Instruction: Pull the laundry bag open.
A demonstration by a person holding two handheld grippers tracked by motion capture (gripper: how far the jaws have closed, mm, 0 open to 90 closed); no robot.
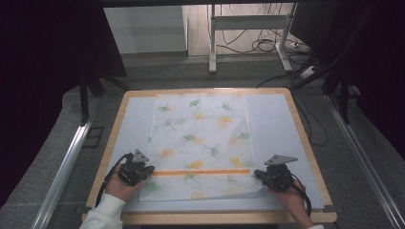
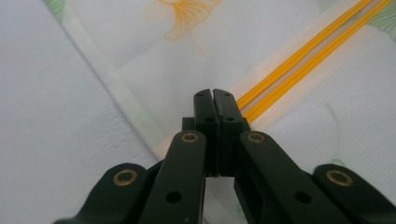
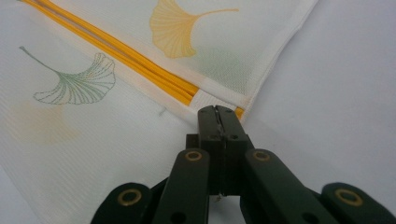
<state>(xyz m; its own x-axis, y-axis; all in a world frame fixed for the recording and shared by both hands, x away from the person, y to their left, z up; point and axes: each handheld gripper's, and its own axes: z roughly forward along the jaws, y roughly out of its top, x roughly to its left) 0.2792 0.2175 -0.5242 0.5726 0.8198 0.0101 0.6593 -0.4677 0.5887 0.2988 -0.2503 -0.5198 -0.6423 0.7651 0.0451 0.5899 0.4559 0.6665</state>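
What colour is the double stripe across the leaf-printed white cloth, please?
The double stripe is orange-yellow, clearest in the right gripper view.

White woven cloth (image 1: 200, 143) printed with yellow and green ginkgo leaves and crossed by a double orange stripe (image 1: 203, 172), on a pale grey table (image 1: 272, 124) edged in light wood.

White cloth (image 1: 200, 143) printed with green and yellow ginkgo leaves, spread flat along the middle of the table, long side running away from the person. Near end folded over, its edge marked by a double orange stripe (image 1: 203, 172) running straight across. Hemmed borders visible along both sides (image 2: 112, 88) (image 3: 280, 60). Weave fine and slightly sheer.
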